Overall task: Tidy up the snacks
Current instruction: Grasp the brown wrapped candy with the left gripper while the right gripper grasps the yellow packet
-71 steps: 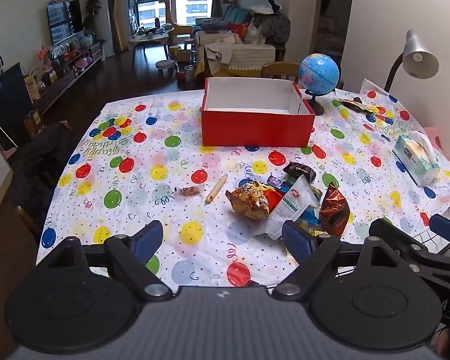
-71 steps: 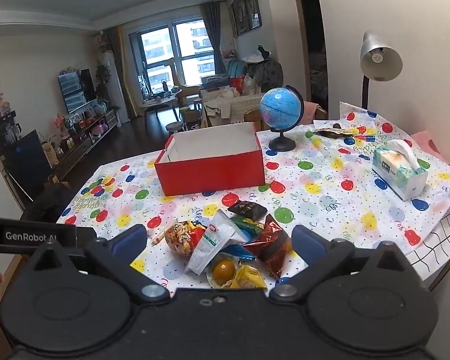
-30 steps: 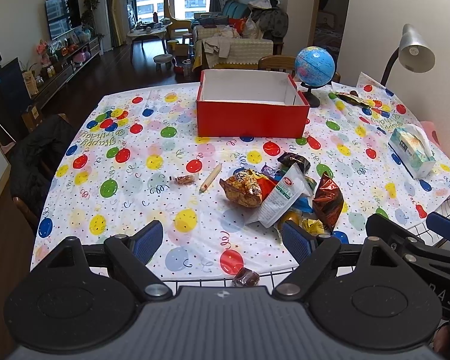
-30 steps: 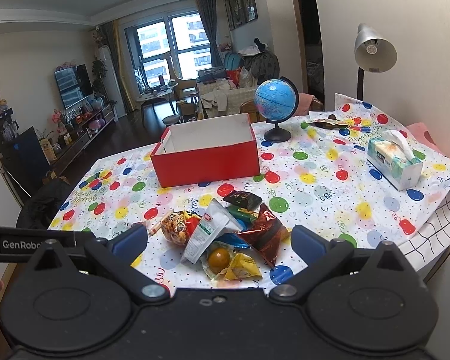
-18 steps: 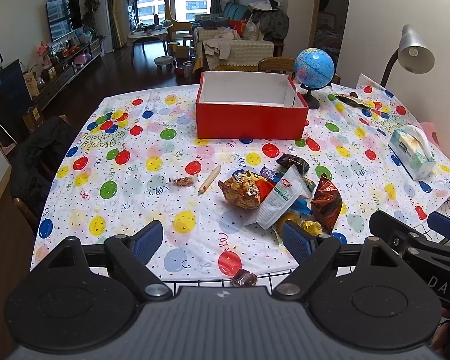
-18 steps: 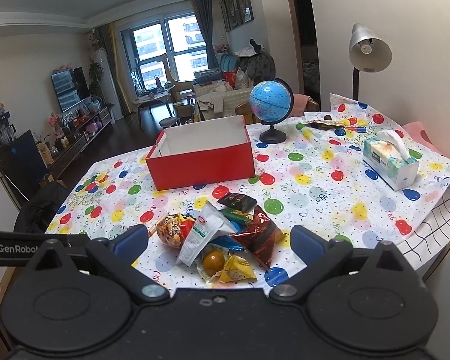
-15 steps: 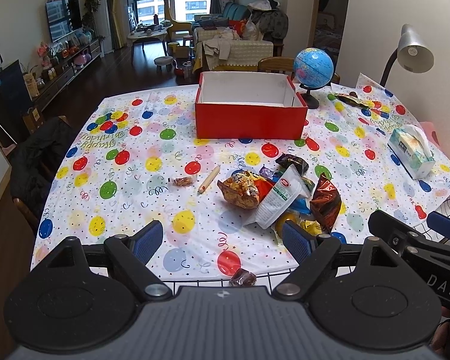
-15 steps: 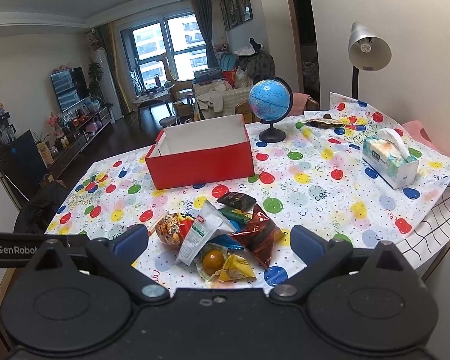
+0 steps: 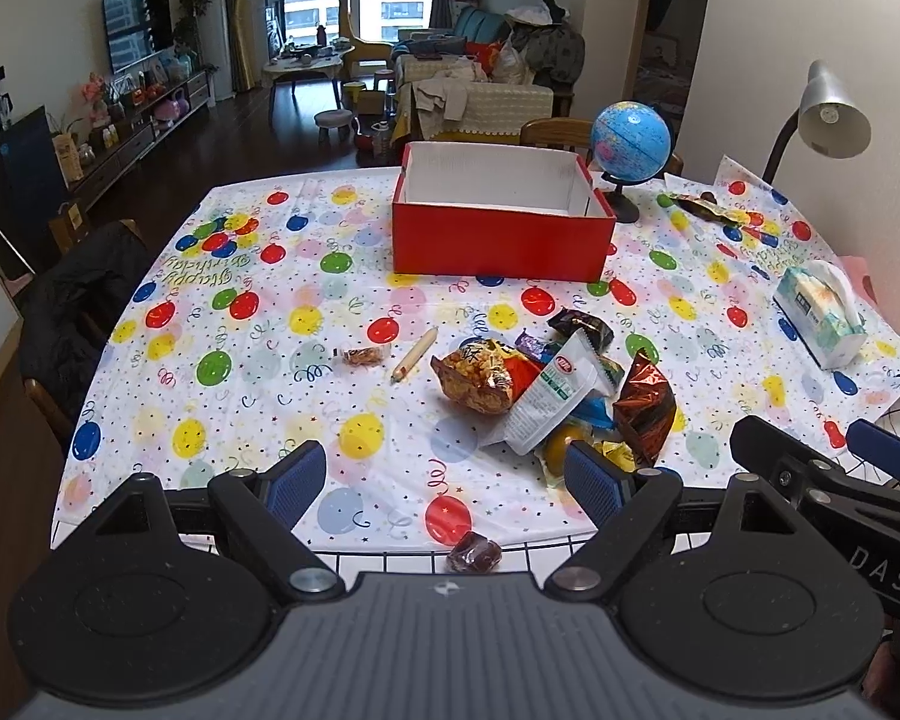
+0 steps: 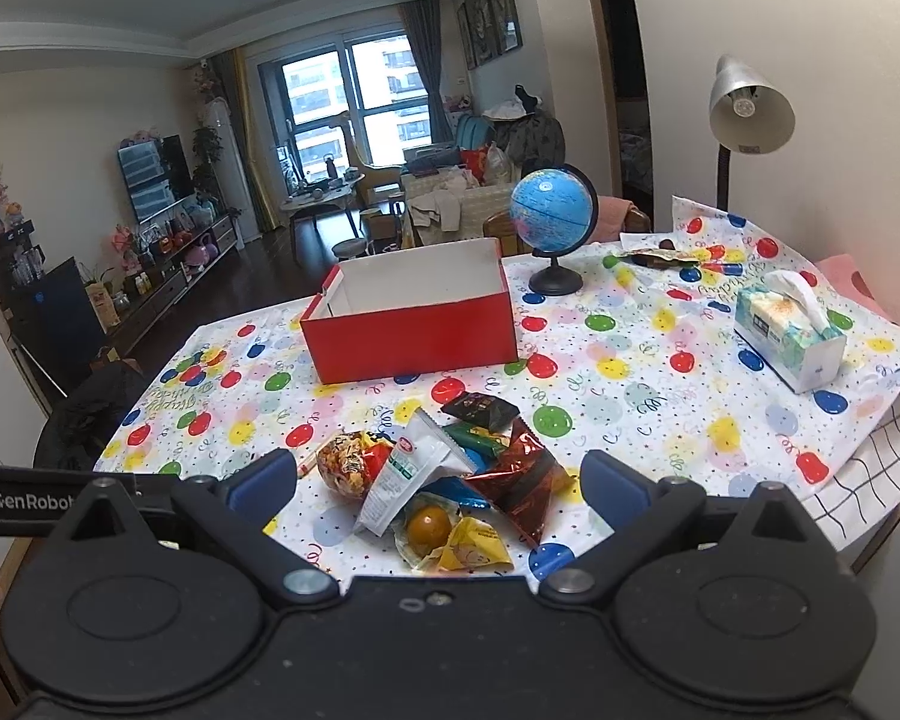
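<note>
A heap of snack packets (image 9: 546, 378) (image 10: 444, 480) lies near the front of the balloon-print table: a white packet, a dark red foil bag, an orange crinkled bag, a round orange one. An empty red box (image 9: 501, 219) (image 10: 414, 315) stands behind the heap. A small wrapped candy (image 9: 361, 355) and a stick-shaped snack (image 9: 415, 354) lie left of the heap. Another dark candy (image 9: 474, 553) sits at the table's front edge. My left gripper (image 9: 447, 483) hangs open above the front edge, nothing between its fingers. My right gripper (image 10: 441, 489) is open too, held short of the heap.
A globe (image 9: 629, 141) (image 10: 551, 210) stands right of the box. A tissue box (image 9: 822, 315) (image 10: 789, 330) sits at the right, a desk lamp (image 10: 750, 105) behind it. More wrappers (image 10: 660, 255) lie at the far right corner. A chair with a dark jacket (image 9: 72, 294) stands at the left.
Both views have drawn back a little since the oldest frames, so the table's front edge and the dark candy came into sight. Over the last second nothing moved.
</note>
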`<state>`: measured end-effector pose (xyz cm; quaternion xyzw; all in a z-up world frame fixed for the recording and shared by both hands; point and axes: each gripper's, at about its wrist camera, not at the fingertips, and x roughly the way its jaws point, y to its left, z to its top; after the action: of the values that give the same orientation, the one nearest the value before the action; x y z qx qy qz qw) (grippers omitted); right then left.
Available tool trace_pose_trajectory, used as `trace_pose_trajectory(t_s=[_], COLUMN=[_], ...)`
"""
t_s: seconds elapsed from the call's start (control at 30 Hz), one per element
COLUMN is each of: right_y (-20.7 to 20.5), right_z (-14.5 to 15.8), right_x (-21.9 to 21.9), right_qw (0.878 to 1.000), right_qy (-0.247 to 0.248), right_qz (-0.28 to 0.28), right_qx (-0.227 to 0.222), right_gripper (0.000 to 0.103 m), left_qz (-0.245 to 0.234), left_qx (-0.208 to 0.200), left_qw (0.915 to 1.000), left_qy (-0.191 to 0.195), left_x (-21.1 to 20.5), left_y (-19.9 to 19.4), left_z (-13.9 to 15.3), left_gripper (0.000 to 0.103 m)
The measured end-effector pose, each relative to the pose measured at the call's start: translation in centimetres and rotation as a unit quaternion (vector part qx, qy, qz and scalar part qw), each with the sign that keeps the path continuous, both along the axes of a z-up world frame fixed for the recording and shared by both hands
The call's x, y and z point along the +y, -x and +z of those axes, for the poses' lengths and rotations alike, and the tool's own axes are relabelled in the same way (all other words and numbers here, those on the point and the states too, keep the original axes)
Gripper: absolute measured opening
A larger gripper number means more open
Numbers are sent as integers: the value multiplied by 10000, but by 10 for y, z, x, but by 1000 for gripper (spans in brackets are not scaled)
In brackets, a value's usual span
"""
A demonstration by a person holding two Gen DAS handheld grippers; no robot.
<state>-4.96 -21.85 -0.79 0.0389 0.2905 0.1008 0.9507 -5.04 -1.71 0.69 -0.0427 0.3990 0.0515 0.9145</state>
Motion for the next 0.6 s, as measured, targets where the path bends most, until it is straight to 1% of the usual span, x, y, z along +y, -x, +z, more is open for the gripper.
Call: trace_pose_trajectory(t_s=[0.17,0.27,0.33,0.4,0.5,0.57,0.6], right_y=[-6,-14,-23,-33,-49,-59,-64], right_z=[-2,-7,-12,-17,-27,-37,-42], right_x=[5,7,6,6,10,12,12], right_qw=[9999,10000,9999,9994,9985,9978,9972], right_qy=[43,53,62,87,270,359,412], right_qz=[109,46,-57,-187,-225,-237,-248], right_qx=[2,59,147,267,415,503,578], right_gripper=[101,99,96,89,88,88,88], left_qz=[23,6,78,167,301,320,305], left_qx=[173,316,396,441,470,617,730], left_qw=[9998,9993,9989,9987,9983,9974,9966], left_qy=[42,213,221,189,195,176,228], left_x=[6,16,23,29,38,41,42], left_y=[-9,-20,-29,-39,-53,-63,-68], left_z=[-7,-17,-24,-33,-46,-57,-63], left_gripper=[87,87,87,87,87,87,87])
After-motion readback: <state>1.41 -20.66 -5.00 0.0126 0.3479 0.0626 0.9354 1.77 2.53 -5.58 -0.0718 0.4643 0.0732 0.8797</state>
